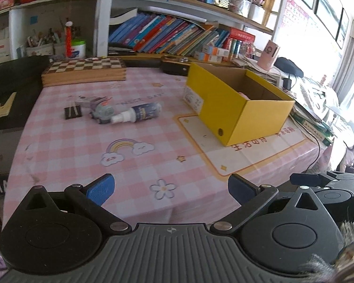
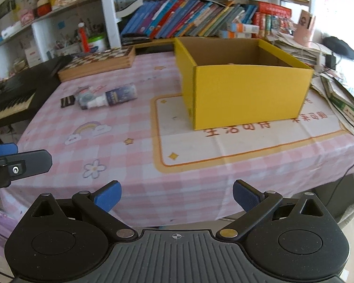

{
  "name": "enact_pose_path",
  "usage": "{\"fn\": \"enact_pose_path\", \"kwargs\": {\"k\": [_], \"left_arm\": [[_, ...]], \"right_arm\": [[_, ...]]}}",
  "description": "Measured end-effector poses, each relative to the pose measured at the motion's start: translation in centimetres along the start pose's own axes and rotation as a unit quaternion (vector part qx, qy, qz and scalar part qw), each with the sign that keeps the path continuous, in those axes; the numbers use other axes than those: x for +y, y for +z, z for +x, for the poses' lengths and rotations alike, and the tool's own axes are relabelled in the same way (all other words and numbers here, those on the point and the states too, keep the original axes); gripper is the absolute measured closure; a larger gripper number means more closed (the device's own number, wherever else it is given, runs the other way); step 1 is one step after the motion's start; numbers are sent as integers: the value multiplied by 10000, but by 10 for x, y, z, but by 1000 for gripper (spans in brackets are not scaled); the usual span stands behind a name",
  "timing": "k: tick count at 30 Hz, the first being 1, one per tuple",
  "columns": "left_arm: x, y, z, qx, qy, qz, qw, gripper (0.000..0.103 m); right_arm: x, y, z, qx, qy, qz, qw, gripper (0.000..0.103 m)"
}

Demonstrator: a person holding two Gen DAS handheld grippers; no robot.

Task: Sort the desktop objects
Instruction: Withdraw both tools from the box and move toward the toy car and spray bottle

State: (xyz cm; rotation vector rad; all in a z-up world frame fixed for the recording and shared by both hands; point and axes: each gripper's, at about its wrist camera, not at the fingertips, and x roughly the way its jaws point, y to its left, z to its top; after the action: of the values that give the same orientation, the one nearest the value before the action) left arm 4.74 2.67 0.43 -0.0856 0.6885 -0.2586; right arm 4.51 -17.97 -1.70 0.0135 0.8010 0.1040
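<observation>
**At the table's near edge, both grippers wide and empty**

Over the near edge of the pink checked tablecloth (image 1: 134, 165), the left gripper (image 1: 171, 189) hangs with its blue pads spread wide, nothing between them. The right gripper (image 2: 177, 194) is equally wide apart and holds nothing; its black body shows at about 3 o'clock in the left wrist view.

From the left gripper, at about 11 o'clock, a small cluster lies on the cloth: a spray bottle (image 1: 136, 114) on its side, white nozzle toward the camera, touching a grey toy car (image 1: 102, 113), with a small black packet (image 1: 72, 112) just beside the car to the left. At about 1 o'clock stands the open yellow box (image 1: 259, 115), on a cream panel with orange border; something pink shows inside, too hidden to name.

Farther back at 11 o'clock sits a folded wooden chessboard (image 1: 85, 70), and beyond it shelves of books (image 1: 167, 35).
</observation>
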Motion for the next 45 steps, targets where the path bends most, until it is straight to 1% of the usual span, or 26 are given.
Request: {"fn": "enact_pose_path", "kwargs": {"k": [15,23,29,34,39,45], "left_arm": [[45,-3,-15,-153,346,-439,9983,0],[58,0,-15,-198,379,-636,9971,0],[58,1,-12,-188,372,-644,9971,0],[63,4,-6,-159,420,-750,9962,0],[67,8,8,-71,506,-861,9950,0],[71,21,26,-57,644,-942,9934,0]], "right_arm": [[51,11,11,-39,345,-533,9980,1],[68,20,12,-167,451,-796,9957,1],[72,26,16,-179,502,-895,9946,1],[73,31,24,-146,568,-948,9938,1],[73,40,40,-58,676,-1037,9923,1],[69,58,60,-41,792,-1108,9907,1]]}}
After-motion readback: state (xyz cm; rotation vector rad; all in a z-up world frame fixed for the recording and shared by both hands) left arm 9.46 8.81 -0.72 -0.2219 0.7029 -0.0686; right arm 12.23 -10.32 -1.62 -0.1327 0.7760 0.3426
